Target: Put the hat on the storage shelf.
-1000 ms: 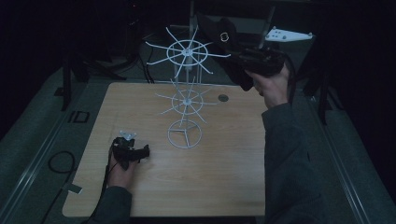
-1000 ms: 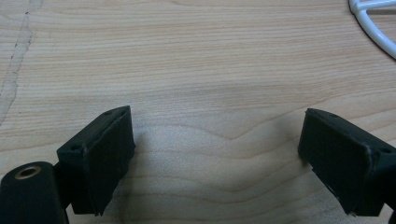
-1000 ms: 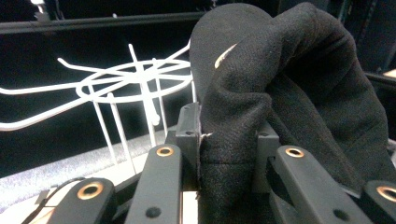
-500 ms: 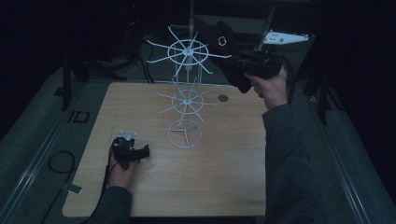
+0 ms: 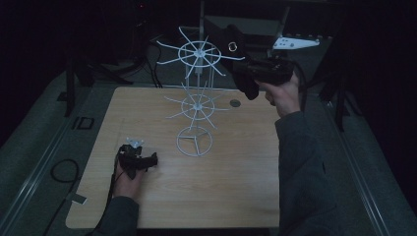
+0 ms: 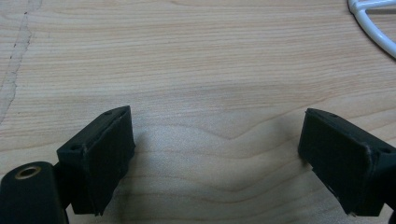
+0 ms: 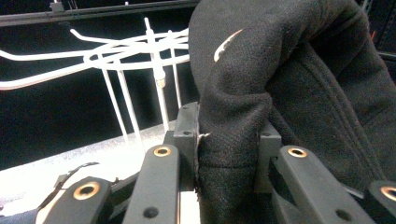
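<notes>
A white wire rack [image 5: 198,51] stands on the wooden table [image 5: 236,187], with two tiers of spokes above a ring base [image 5: 195,141]. A black cap [image 5: 239,59] hangs at the right edge of the top tier, my right gripper [image 5: 250,73] shut on its fabric. In the right gripper view the cap [image 7: 289,70] is pinched in the right gripper [image 7: 227,135], and the rack's spokes [image 7: 154,51] lie just behind to the left. My left gripper [image 5: 150,161] rests on the table left of the base. Its jaws [image 6: 215,121] stand open over bare wood, the base ring [image 6: 369,23] beyond.
A small dark round object [image 5: 235,103] lies on the table right of the rack's lower tier. A cable [image 5: 61,169] loops on the floor off the table's left edge. The surroundings are dark.
The right hand with the cap has shifted slightly down and left beside the top spokes. The left gripper has stayed put.
</notes>
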`<state>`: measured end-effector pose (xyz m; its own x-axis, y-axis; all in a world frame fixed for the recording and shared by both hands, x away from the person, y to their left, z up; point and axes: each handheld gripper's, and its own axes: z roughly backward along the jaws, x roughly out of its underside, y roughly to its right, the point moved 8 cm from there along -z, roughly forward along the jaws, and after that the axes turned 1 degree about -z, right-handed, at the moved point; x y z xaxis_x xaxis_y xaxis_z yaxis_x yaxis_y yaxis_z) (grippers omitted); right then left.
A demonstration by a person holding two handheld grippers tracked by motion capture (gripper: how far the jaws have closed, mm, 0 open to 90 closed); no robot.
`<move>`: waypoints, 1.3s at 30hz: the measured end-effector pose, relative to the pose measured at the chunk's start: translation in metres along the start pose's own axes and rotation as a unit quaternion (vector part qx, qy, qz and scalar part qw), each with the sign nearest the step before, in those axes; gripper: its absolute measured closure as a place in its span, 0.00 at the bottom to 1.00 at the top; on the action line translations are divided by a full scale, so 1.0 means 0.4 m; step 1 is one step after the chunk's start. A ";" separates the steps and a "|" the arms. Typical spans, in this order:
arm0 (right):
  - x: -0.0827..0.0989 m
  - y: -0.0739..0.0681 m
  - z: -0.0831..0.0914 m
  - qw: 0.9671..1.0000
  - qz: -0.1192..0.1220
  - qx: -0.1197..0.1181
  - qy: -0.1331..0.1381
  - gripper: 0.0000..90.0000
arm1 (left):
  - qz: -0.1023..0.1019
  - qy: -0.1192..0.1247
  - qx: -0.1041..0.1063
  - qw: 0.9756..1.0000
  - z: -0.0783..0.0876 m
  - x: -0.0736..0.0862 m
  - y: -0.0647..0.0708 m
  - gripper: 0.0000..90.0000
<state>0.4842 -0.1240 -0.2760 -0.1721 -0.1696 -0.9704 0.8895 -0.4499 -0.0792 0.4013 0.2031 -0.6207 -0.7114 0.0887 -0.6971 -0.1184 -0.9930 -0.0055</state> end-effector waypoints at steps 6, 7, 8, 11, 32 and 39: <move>0.009 0.004 -0.004 1.000 -0.002 0.001 -0.009 0.75 | 0.000 0.000 0.000 1.000 0.000 0.000 0.000 0.13; 0.010 0.003 -0.003 1.000 -0.002 0.000 -0.009 0.74 | 0.000 0.000 0.000 1.000 0.000 0.000 0.000 0.13; 0.010 0.002 -0.003 1.000 -0.002 -0.001 -0.009 0.73 | 0.000 0.000 0.000 1.000 0.000 0.000 0.000 0.13; 0.010 0.000 -0.002 1.000 0.000 -0.001 -0.011 0.71 | 0.000 0.000 0.000 1.000 0.000 0.000 0.000 0.13; 0.023 -0.005 0.004 1.000 0.009 0.001 -0.027 0.50 | 0.001 0.000 0.000 1.000 0.000 0.000 0.000 0.13; 0.023 -0.007 0.010 1.000 0.012 0.005 -0.025 0.39 | 0.001 0.000 0.000 1.000 0.000 0.000 0.000 0.13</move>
<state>0.4785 -0.1280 -0.2836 -0.1723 -0.2245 -0.9591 0.8898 -0.4532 -0.0538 0.4014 0.2030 -0.6207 -0.7112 0.0875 -0.6976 -0.1175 -0.9931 -0.0048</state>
